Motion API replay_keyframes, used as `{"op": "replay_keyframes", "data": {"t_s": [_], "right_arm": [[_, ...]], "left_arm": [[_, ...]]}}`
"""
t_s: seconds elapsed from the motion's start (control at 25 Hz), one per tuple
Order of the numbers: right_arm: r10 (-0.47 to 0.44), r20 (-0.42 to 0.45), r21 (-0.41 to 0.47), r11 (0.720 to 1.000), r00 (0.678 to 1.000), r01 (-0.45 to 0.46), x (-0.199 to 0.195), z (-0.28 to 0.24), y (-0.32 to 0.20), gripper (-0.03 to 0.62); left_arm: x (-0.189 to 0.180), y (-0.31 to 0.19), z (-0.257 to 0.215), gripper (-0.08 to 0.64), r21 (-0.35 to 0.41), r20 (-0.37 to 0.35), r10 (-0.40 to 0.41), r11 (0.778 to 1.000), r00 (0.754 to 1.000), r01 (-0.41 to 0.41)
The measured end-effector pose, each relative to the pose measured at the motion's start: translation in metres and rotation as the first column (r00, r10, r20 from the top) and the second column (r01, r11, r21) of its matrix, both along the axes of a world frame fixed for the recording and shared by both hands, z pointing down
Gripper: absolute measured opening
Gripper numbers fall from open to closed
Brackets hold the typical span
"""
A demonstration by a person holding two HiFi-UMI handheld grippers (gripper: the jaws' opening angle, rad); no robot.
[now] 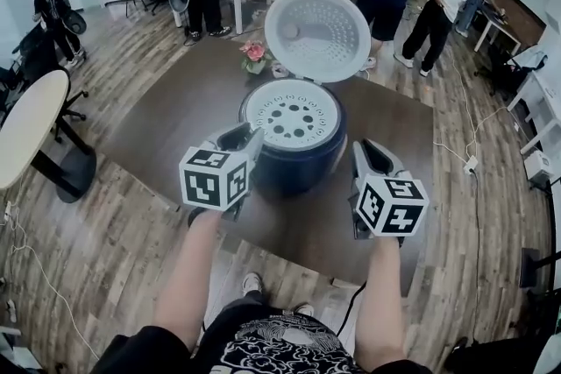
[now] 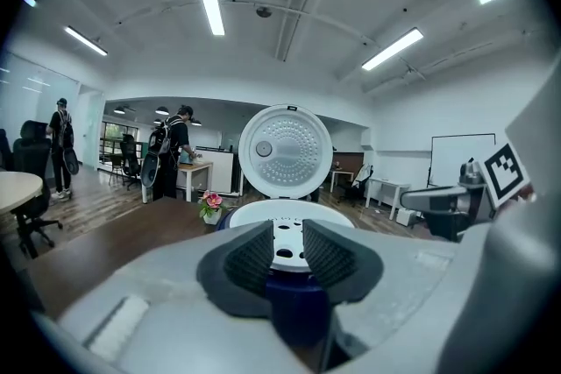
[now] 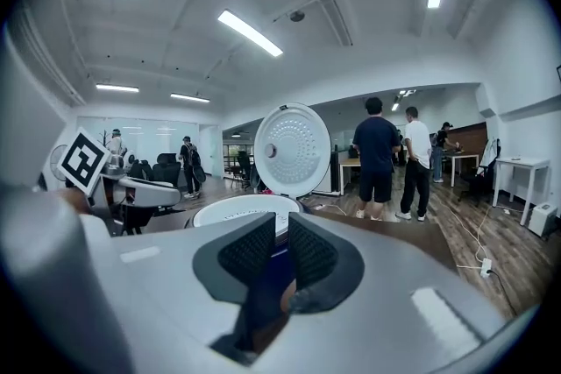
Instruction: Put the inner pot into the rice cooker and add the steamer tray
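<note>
A dark blue rice cooker (image 1: 302,171) stands on the brown table (image 1: 175,118) with its round lid (image 1: 317,32) swung up behind it. A white steamer tray (image 1: 292,114) with round holes lies in its mouth; whatever sits beneath the tray is hidden. My left gripper (image 1: 250,136) hovers just left of the cooker's near side, its jaws a little apart with nothing between them. My right gripper (image 1: 368,149) hovers just right of the cooker, its jaws only a narrow slit apart, also empty. Both gripper views look over the tray (image 2: 285,210) (image 3: 245,210) toward the lid (image 2: 286,149) (image 3: 292,149).
A small pot of pink flowers (image 1: 254,57) stands behind the cooker to the left. A round white table (image 1: 26,131) is far left. Several people stand at desks in the back. A cable and power strip (image 1: 471,164) lie on the floor at right.
</note>
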State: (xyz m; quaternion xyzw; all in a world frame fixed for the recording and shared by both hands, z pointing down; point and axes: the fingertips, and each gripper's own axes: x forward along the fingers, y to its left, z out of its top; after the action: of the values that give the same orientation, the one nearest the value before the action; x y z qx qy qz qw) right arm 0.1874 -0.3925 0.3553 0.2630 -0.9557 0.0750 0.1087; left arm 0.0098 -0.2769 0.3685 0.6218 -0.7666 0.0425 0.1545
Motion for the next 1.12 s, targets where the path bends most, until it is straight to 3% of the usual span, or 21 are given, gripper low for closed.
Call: {"op": "replay_keyframes", "data": {"t_s": [0.24,0.6,1.12], "right_arm": [[-0.075,0.02,0.016,0.997,0.997,0.075,0.004,-0.003,0.014,0.0],[-0.179,0.005,0.028,0.984,0.984,0.179,0.0,-0.002,0.037,-0.002],[-0.225,0.025,0.038,0.974,0.974,0.224,0.008,-0.005,0.05,-0.002]], "left_arm": [[0.009,0.022,0.004,0.109,-0.008,0.028,-0.052,0.999,0.998,0.053],[0.011,0.065,0.002,0.02,-0.004,0.042,-0.138,0.99,0.99,0.138],[0.02,0.09,-0.004,0.005,0.001,0.047,-0.193,0.981,0.98,0.193]]}}
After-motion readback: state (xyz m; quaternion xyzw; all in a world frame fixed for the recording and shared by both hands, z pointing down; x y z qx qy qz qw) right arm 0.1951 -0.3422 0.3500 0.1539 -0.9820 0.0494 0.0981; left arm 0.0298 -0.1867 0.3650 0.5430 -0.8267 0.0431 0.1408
